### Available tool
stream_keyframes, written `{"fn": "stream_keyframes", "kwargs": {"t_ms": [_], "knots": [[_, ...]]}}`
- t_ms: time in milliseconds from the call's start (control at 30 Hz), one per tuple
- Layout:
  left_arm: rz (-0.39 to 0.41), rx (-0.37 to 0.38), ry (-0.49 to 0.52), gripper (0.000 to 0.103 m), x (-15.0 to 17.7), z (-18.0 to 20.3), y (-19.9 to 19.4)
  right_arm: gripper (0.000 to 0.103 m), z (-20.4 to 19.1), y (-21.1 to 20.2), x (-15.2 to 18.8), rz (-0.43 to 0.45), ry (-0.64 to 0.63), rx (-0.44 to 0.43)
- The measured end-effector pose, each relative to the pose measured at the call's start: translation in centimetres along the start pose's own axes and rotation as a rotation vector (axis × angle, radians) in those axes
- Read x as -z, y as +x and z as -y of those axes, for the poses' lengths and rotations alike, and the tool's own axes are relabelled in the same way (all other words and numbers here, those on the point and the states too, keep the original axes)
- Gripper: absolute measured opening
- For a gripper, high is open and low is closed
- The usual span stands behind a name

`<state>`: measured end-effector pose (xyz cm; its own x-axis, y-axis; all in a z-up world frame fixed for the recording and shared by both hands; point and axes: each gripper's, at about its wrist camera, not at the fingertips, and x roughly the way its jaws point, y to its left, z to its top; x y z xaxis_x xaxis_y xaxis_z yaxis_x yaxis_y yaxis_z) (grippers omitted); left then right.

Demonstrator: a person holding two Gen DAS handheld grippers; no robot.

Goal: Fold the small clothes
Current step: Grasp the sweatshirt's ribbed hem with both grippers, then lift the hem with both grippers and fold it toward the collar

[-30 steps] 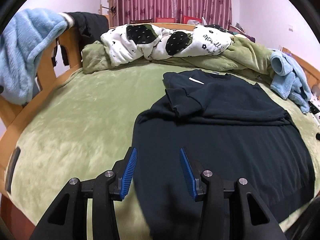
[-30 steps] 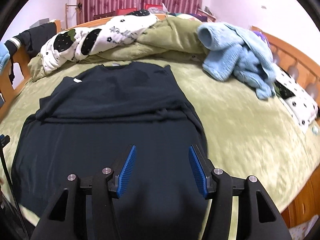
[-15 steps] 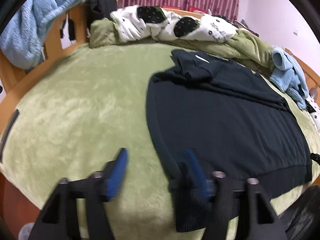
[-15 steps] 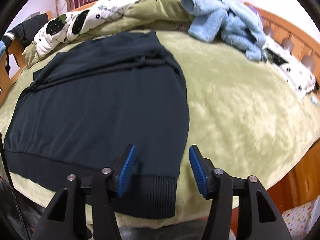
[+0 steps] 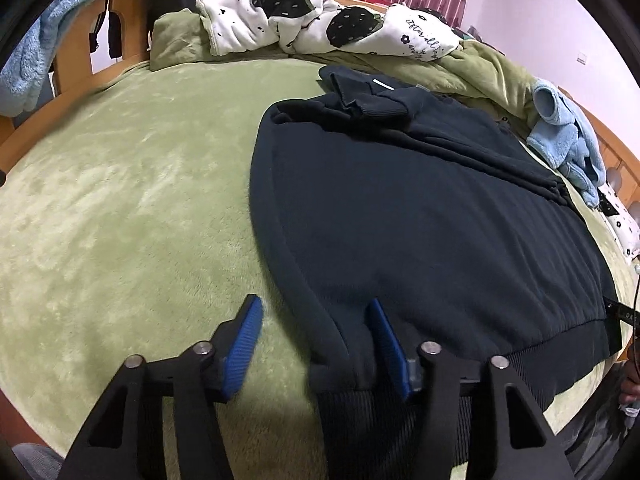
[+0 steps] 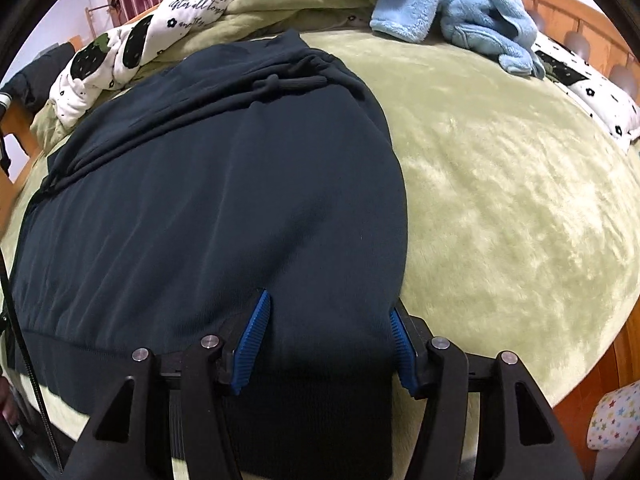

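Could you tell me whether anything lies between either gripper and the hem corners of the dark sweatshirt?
Nothing visible does. The left gripper is closing with the dark sweatshirt hem corner between its fingers. The right gripper straddles the opposite corner, open. The light blue fleece lies far off near the headboard.

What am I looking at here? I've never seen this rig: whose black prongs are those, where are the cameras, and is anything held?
A person carries a hand-held gripper in each hand, each with a fisheye camera looking along its blue-padded fingers. One view shows the left hand-held gripper, the other the right hand-held gripper. A dark sweatshirt lies flat on a green blanket, sleeves folded across. Each gripper straddles a hem corner; the left jaws are closing, and neither visibly pinches the cloth yet. A light blue garment lies beyond.
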<state>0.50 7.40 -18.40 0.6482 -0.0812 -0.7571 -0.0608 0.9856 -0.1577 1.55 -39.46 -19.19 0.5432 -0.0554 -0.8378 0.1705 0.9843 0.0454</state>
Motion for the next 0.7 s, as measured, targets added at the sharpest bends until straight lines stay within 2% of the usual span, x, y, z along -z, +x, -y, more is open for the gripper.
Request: {"fn": "stream_keyframes", "kwargs": {"t_ms": [67, 100, 167, 200, 300, 433, 600, 700], "knots": [[0.015, 0.014, -0.022, 0.033, 0.0, -0.2, 0.0, 0.052, -0.4, 0.1, -0.1, 0.009, -0.017, 0.006], [0.01, 0.03, -0.026, 0.026, -0.1, -0.2, 0.1, 0.047, -0.3, 0.1, -0.2, 0.013, -0.017, 0.002], [0.008, 0.033, -0.03, 0.022, -0.2, -0.1, 0.1, 0.035, -0.1, -0.1, -0.2, 0.018, -0.013, -0.005], [0.007, 0.033, -0.027, 0.018, -0.1, -0.1, 0.1, 0.025, 0.0, -0.1, -0.2, 0.019, -0.01, -0.008], [-0.01, 0.036, -0.021, 0.013, -0.2, 0.0, 0.0, 0.015, 0.0, -0.5, -0.2, 0.024, 0.001, -0.018], [-0.033, 0.068, -0.062, 0.01, -0.1, -0.6, -0.3, 0.012, 0.2, -1.4, 0.1, 0.034, 0.027, -0.02], [0.005, 0.066, -0.058, 0.007, 0.4, -0.4, -2.1, 0.01, 1.0, -3.2, 0.6, 0.051, 0.066, -0.039], [0.032, 0.092, -0.083, 0.007, 0.5, -0.7, -3.5, 0.01, 1.0, -4.9, 0.8, 0.082, 0.07, -0.049]]}}
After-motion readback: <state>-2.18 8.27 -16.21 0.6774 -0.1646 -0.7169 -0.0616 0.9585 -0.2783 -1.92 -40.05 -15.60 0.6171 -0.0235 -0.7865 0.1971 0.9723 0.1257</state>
